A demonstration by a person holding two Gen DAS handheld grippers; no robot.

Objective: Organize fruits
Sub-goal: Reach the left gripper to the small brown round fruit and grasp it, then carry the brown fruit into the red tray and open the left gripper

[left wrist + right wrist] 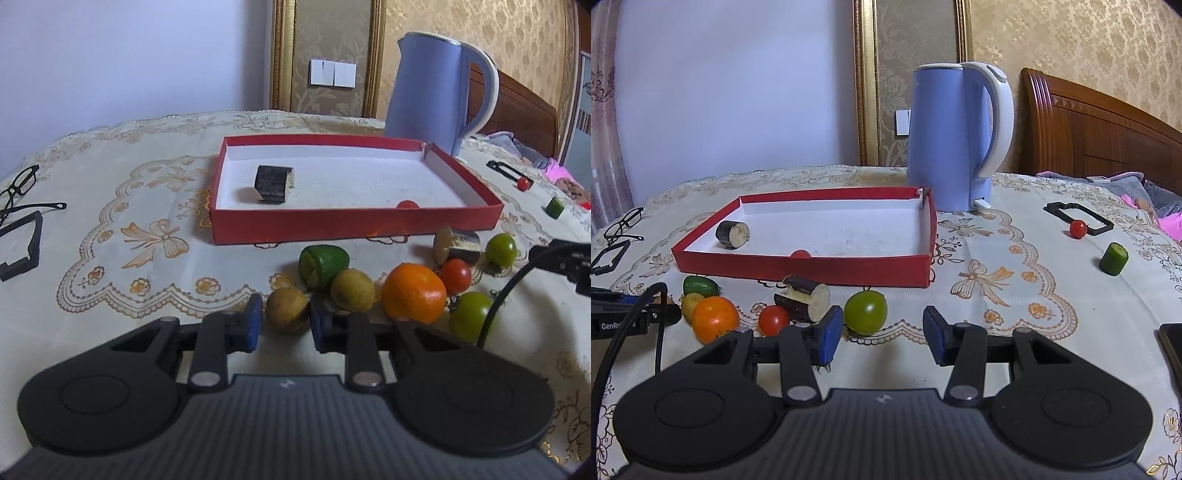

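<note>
Gripping a small, round, yellow-brown fruit (287, 309), the left gripper (284, 323) has its two blue pads pressed against the fruit's sides, low over a cream tablecloth (147, 206) with a scalloped, gold-embroidered lace pattern. Just beyond it lies a loose cluster: a second yellow-brown fruit (352, 290), a glossy orange (413, 291), a cut green piece (323, 266), a red cherry tomato (455, 276), two green tomatoes (471, 315) (500, 249) and a dark-skinned cylinder with a pale cut face (458, 245) (it may be eggplant; hard to tell). Behind the cluster sits a shallow rectangular red cardboard tray (354, 221) with a white lining; inside it are another dark-skinned cylinder (273, 183) and a small red tomato (407, 205), mostly hidden by the near wall. A smooth lavender plastic kettle (424, 92) with a white handle stands behind the tray. The right gripper (882, 334) holds nothing, its blue pads standing apart over bare cloth, with a green tomato just beyond its left pad. On the black body of the left gripper, seen at the left edge of the right wrist view, white lettering reads "GenR", the rest covered by a cable. Black-framed glasses (22, 184) lie at the far left, partly cut off. Far right, a red tomato (1078, 229) touches a black rectangular frame (1078, 218), near a green cylinder (1113, 259).
</note>
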